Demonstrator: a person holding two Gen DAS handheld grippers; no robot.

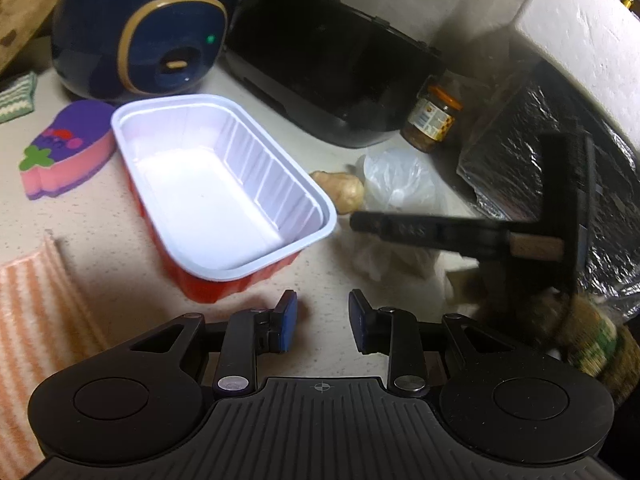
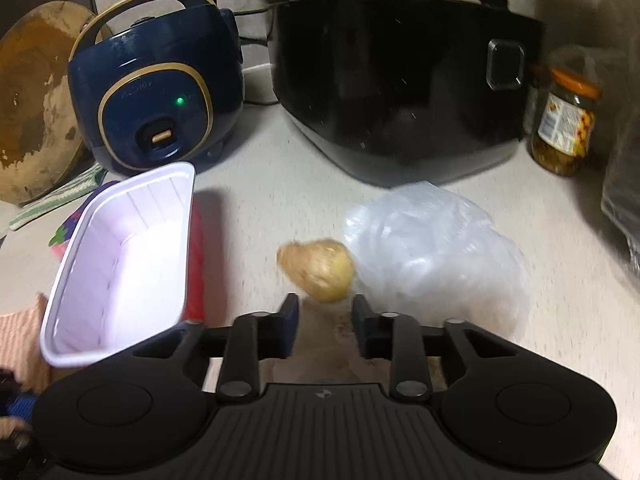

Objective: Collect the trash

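Right wrist view: one tray (image 2: 120, 264), one ginger piece (image 2: 320, 270), one bag (image 2: 436, 252) (crumpled) are seen; both grippers (image 2: 325, 316) (image 1: 322, 320) gape empty.

Each black gripper (image 1: 322, 320) has blue pads (image 1: 289, 322), silver screws, and a ribbed base.

Pale speckled countertop (image 2: 256, 184), dim light
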